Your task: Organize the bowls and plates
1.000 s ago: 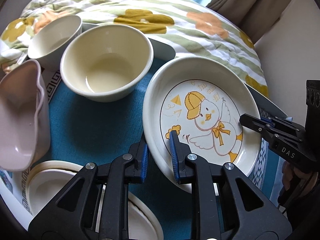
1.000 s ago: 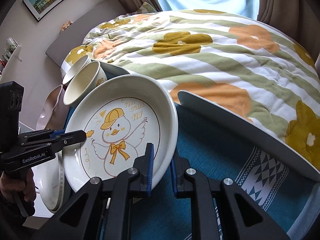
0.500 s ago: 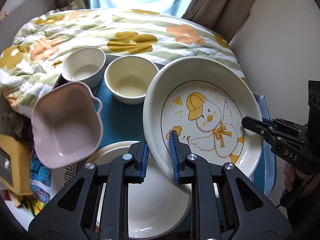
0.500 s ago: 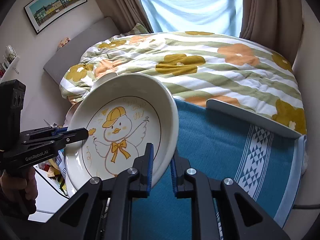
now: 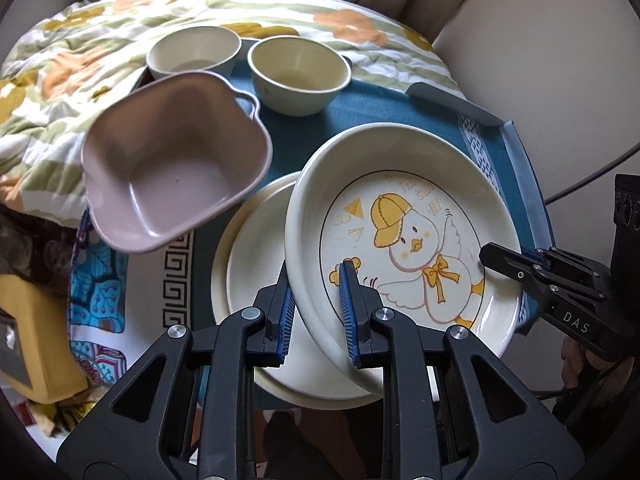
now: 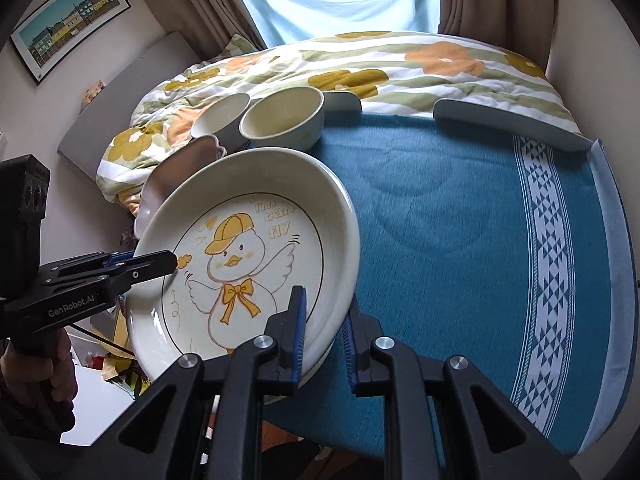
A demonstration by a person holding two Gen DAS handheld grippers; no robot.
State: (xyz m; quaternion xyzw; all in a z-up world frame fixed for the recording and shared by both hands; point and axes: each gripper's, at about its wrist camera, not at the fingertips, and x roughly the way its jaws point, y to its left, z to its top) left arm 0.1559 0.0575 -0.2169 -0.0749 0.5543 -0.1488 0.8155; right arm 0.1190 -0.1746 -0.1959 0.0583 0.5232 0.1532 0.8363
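A cream deep plate with a yellow-capped duck drawing (image 5: 404,236) is held in the air by both grippers. My left gripper (image 5: 314,300) is shut on its left rim; my right gripper (image 6: 324,324) is shut on its right rim. The duck plate (image 6: 248,248) hangs over a plain cream plate (image 5: 256,256) that lies on the blue cloth. A pink handled bowl (image 5: 176,160) sits to the left. Two cream bowls (image 5: 298,74) (image 5: 194,54) stand at the far edge of the table.
The table is covered by a blue cloth with a white patterned band (image 6: 548,240) and has a raised grey rim (image 6: 508,120). A flowered quilt (image 6: 400,64) lies on the bed behind it. A yellow object (image 5: 36,344) sits low at the left.
Both grippers have carried the duck plate toward the near left and lower, so that it now hangs over the plain plate. The bowls look farther away.
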